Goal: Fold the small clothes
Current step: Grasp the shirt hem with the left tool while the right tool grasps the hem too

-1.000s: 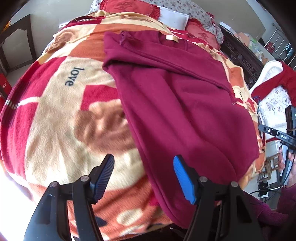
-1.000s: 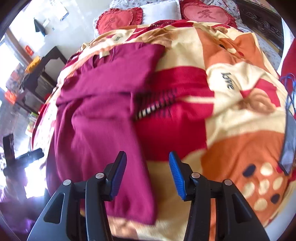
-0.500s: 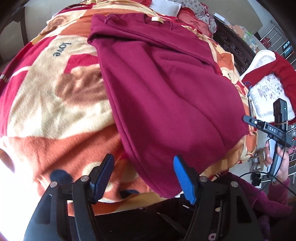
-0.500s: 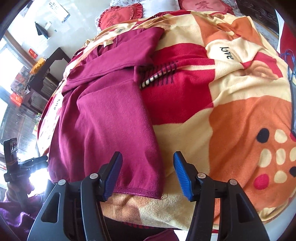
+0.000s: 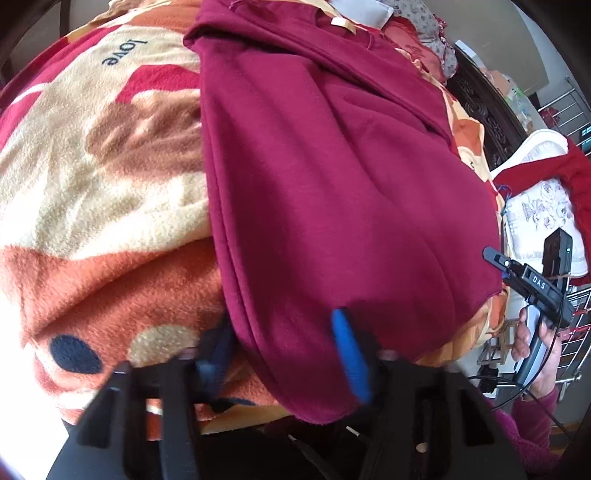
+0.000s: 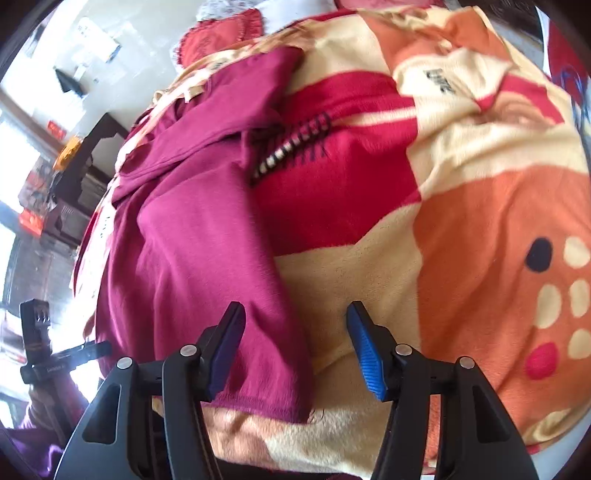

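Note:
A maroon sweatshirt (image 5: 332,177) lies lengthwise on a patterned fleece blanket (image 5: 92,192), sleeves folded in, hem toward me. My left gripper (image 5: 284,354) is open, its jaws straddling the hem's left corner. In the right wrist view the sweatshirt (image 6: 192,236) lies left of centre. My right gripper (image 6: 295,347) is open around the hem's right corner, with cloth between the fingers. The right gripper also shows at the right of the left wrist view (image 5: 532,284).
The blanket (image 6: 461,221) covers a bed and drops off at the near edge. Red cushions (image 6: 221,33) lie at the head. A dark carved bed frame (image 5: 480,107) and a white and red garment (image 5: 543,206) are to the right. Dark furniture (image 6: 85,162) stands at the left.
Both grippers have moved down and forward to the sweatshirt's hem. Each now straddles a hem corner. Both stay open.

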Tool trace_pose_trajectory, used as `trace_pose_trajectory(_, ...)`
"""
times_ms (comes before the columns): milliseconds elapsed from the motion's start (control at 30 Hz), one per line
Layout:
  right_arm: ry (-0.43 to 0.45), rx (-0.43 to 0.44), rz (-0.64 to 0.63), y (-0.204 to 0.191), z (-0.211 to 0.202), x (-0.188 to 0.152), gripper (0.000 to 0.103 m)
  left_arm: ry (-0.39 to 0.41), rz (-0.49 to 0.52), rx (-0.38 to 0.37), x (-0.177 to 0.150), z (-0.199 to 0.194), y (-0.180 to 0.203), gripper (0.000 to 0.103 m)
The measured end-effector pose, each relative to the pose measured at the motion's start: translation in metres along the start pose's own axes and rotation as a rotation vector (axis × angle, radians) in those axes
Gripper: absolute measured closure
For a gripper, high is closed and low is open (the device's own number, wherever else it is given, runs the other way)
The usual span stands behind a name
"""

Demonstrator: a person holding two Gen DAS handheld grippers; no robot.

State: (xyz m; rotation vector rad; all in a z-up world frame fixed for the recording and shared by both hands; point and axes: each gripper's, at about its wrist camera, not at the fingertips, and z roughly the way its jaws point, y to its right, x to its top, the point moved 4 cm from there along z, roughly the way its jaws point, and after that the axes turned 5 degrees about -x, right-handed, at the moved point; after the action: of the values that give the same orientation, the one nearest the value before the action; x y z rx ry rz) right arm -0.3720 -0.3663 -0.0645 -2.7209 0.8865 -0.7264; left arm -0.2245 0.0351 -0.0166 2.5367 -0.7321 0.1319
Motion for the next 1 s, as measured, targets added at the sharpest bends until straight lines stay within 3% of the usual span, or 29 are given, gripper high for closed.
trace_pose_trajectory(33, 0.017, -0.019, -0.012, -0.001, -0.001, 0.001, 0.079, 0.002, 0.015, 0.007, 0.001, -0.003, 0.000, 0.083)
trace_pose_trajectory(67, 0.038, -0.020, -0.039, -0.004, -0.005, 0.002, 0.103, 0.008, 0.030, -0.008, 0.002, -0.009, -0.001, 0.088)
trace_pose_trajectory(333, 0.061, 0.161, -0.155, -0.049, -0.063, -0.017, 0.103, 0.138, 0.110, -0.048, 0.007, -0.090, -0.007, 0.096)
trace_pose_trajectory(467, 0.005, 0.226, -0.184, -0.066, -0.073, -0.042, 0.103, 0.159, 0.086, -0.018, -0.005, -0.108, -0.032, 0.097)
trace_pose_trajectory(700, -0.158, 0.109, -0.162, -0.057, -0.015, -0.070, 0.103, 0.104, 0.017, 0.022, -0.018, -0.080, -0.054, 0.095)
trace_pose_trajectory(733, -0.164, 0.126, -0.143, -0.056, -0.012, -0.071, 0.100, 0.099, 0.017, 0.030, -0.020, -0.078, -0.055, 0.092)
trace_pose_trajectory(800, -0.178, 0.175, -0.131, -0.060, -0.013, -0.072, 0.086, 0.083, 0.017, 0.035, -0.021, -0.073, -0.055, 0.075)
trace_pose_trajectory(867, -0.184, 0.184, -0.160, -0.067, -0.015, -0.073, 0.083, 0.079, 0.006, 0.030, -0.022, -0.068, -0.054, 0.058)
trace_pose_trajectory(1000, -0.199, 0.181, -0.179, -0.075, -0.010, -0.076, 0.083, 0.071, 0.012, 0.026, -0.024, -0.059, -0.048, 0.056)
